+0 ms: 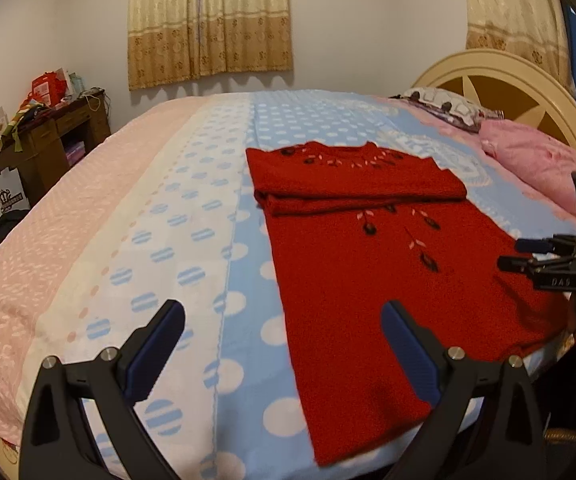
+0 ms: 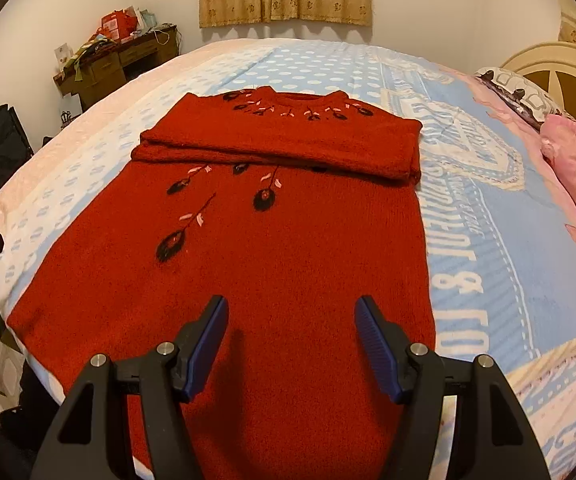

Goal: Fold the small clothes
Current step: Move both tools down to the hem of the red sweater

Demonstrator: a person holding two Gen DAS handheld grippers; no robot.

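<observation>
Red sweater (image 2: 247, 240) flat on bedspread (image 2: 488, 208); right claw (image 2: 288, 320), left claw (image 1: 283, 324) agape, empty; "DAS" on right claw.

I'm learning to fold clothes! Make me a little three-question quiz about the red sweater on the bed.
1. True or false: the sleeves of the red sweater are already folded across its chest.
2. What is the right gripper holding? A) the sweater's hem B) a pillow C) nothing
3. Fill in: the black flowers with pink leaves trail down the sweater's front and also ring its ____.

Key:
1. True. They lie as a band across the upper part, just below the neckline.
2. C. Its jaws stand open above the sweater's lower part. The left gripper is open too, over the dotted blanket and the sweater's edge.
3. Neckline.
</observation>
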